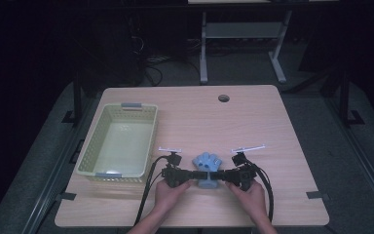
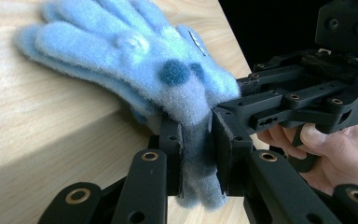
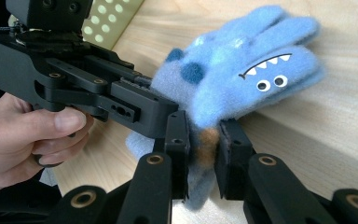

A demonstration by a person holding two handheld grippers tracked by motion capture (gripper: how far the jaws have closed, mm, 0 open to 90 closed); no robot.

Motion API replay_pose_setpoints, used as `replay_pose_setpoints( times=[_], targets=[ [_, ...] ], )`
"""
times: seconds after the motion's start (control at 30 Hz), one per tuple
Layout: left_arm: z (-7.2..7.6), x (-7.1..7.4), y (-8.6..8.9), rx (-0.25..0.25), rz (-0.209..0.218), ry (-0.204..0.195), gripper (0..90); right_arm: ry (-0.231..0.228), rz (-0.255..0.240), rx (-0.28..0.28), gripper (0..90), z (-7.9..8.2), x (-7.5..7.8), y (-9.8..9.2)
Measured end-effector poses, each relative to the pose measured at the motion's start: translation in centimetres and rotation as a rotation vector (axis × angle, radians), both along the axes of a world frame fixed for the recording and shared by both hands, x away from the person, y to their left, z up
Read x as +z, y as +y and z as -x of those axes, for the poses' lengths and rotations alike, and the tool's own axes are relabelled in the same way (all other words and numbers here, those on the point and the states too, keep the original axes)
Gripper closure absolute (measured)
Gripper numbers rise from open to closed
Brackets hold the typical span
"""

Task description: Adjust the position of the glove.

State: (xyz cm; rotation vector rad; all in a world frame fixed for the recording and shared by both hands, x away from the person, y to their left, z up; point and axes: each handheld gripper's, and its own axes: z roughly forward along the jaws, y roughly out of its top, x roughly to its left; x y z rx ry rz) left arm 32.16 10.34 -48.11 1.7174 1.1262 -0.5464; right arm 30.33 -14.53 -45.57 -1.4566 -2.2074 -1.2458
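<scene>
Table (image 1: pixel 282 146) front edge beside glove (image 1: pixel 207 161).

Bare table (image 1: pixel 253 122) lies ahead and right; the basket (image 1: pixel 148 141) seemingly blocks the left side

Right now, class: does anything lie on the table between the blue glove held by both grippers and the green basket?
Nothing visible does. The blue glove hangs clamped between left gripper and right gripper; bare table separates it from the green basket.

Light wooden table (image 1: pixel 253 122), green basket (image 1: pixel 119 141) left, blue glove (image 1: pixel 207 163) near front edge.
</scene>
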Motion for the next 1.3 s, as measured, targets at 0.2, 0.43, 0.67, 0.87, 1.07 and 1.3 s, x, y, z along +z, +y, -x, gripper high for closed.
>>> replay_pose_setpoints(
  times=[0.2, 0.43, 0.67, 0.87, 1.07, 1.3],
  targets=[
    [-0.1, 0.8, -0.1, -0.009, -0.002, -0.027, 74.5, -0.016, 0.002, -0.005, 76.8, 0.1, 0.9, -0.1],
    [-0.3, 1.6, 0.0, -0.014, -0.002, -0.042, 74.5, -0.030, -0.004, -0.002, 76.8, -0.1, 1.6, -0.1],
    [-0.4, 2.0, 0.3, -0.015, -0.001, -0.050, 74.4, -0.039, 0.001, 0.000, 76.8, -0.1, 2.1, 0.1],
    [-0.5, 2.5, 0.4, -0.021, -0.002, -0.056, 74.4, -0.049, 0.002, 0.000, 76.7, -0.2, 2.6, 0.4],
    [-0.7, 2.8, 0.4, -0.017, -0.005, -0.059, 74.4, -0.057, 0.011, 0.001, 76.7, -0.3, 2.9, 0.5],
    [-0.8, 2.9, 0.6, -0.018, 0.002, -0.059, 74.4, -0.054, 0.020, 0.007, 76.7, -0.6, 3.4, 0.7]
  ],
)
